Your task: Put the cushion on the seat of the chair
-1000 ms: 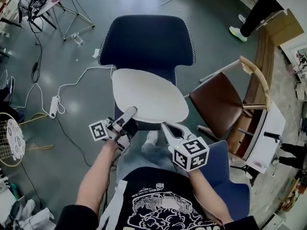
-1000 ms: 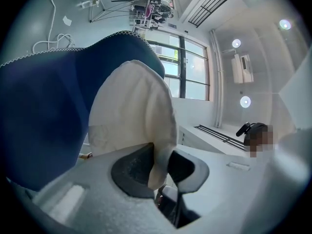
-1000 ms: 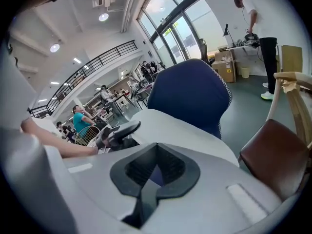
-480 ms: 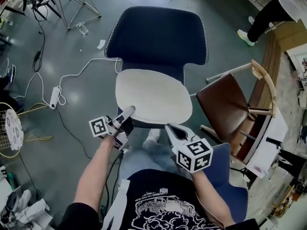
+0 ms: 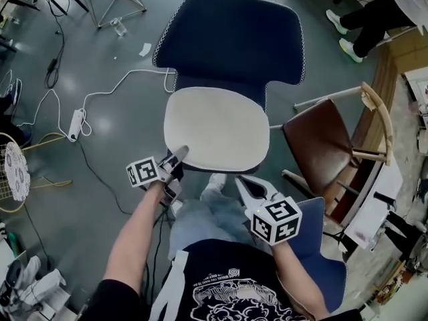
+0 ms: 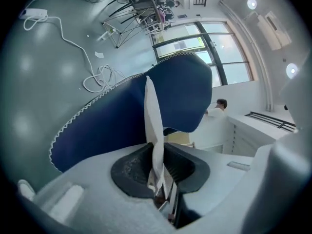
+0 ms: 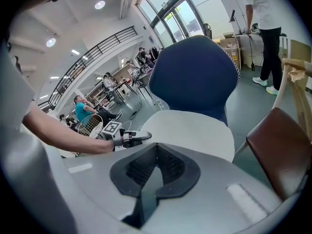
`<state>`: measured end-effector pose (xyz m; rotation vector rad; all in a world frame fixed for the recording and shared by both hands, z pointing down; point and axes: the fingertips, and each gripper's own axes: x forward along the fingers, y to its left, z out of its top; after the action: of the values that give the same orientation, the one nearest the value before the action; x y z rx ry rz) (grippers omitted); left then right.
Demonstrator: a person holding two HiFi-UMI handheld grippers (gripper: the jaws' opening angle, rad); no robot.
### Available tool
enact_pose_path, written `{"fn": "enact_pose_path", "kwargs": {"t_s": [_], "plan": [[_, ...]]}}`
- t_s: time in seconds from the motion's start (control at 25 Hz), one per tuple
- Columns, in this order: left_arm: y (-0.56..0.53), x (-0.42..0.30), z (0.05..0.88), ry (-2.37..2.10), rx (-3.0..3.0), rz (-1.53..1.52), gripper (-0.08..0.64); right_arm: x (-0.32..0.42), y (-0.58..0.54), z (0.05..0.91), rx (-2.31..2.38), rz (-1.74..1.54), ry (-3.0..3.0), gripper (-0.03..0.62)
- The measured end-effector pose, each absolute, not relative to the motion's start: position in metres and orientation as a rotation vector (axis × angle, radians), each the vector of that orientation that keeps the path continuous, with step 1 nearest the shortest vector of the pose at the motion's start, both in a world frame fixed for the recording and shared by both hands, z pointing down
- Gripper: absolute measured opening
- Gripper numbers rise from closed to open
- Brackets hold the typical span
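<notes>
A white cushion (image 5: pixel 217 127) lies across the seat of the navy chair (image 5: pixel 231 35), just in front of the backrest, and covers almost the whole seat. The left claw (image 5: pixel 177 158) is clamped on the cushion's near left corner. In the left gripper view the cushion (image 6: pixel 152 126) runs edge-on as a thin pale strip between the dark pads, with the chair's blue back (image 6: pixel 122 116) and its white-stitched rim behind it.

The right claw (image 5: pixel 251 187) hangs just off the cushion's front edge, near but not touching it. Its jaws stand slightly apart with nothing between them; only grey floor shows through the gap. From the right gripper view the cushion (image 7: pixel 190 130) sits flat and level on the seat, and the left claw (image 7: pixel 141 136) reaches in from the left to its corner.

To the right of the navy chair stands a brown chair (image 5: pixel 317 149) with a wooden back rail, close beside it but apart. A second blue seat (image 5: pixel 321 246) shows by the person's right elbow. On the floor to the left, a white power strip (image 5: pixel 75 124) trails a looping cable toward the chair. A person's legs (image 5: pixel 364 15) stand at the upper right.
</notes>
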<state>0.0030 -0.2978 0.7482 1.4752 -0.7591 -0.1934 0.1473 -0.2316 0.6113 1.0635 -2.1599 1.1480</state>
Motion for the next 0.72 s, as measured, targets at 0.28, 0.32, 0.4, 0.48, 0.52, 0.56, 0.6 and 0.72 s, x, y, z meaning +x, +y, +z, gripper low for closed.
{"fn": "enact_pose_path", "kwargs": {"t_s": [0.28,0.32,0.4,0.48,0.52,0.56,0.6,0.72], "plan": [[-0.275,0.002,0.786,-0.803,1.458,0.076,0.234,0.143,-0.227,0.614,1.052,1.140,-2.141,-0.003],[-0.272,0.003,0.789,-0.805,1.459,0.114,0.249,0.142,-0.226,0.614,1.051,1.142,-2.141,-0.003],[-0.267,0.003,0.794,-0.817,1.462,0.180,0.284,0.141,-0.225,0.613,1.053,1.143,-2.144,-0.003],[-0.265,0.001,0.797,-0.834,1.464,0.225,0.305,0.140,-0.225,0.612,1.057,1.142,-2.149,-0.003],[-0.263,-0.001,0.798,-0.843,1.463,0.246,0.317,0.139,-0.225,0.611,1.060,1.141,-2.153,-0.003],[-0.260,-0.005,0.800,-0.851,1.460,0.267,0.319,0.137,-0.225,0.610,1.062,1.141,-2.156,-0.003],[-0.256,-0.009,0.801,-0.858,1.456,0.290,0.319,0.136,-0.224,0.610,1.064,1.140,-2.159,-0.003],[-0.242,-0.022,0.803,-0.876,1.445,0.345,0.319,0.130,-0.220,0.608,1.066,1.138,-2.164,-0.003]]}}
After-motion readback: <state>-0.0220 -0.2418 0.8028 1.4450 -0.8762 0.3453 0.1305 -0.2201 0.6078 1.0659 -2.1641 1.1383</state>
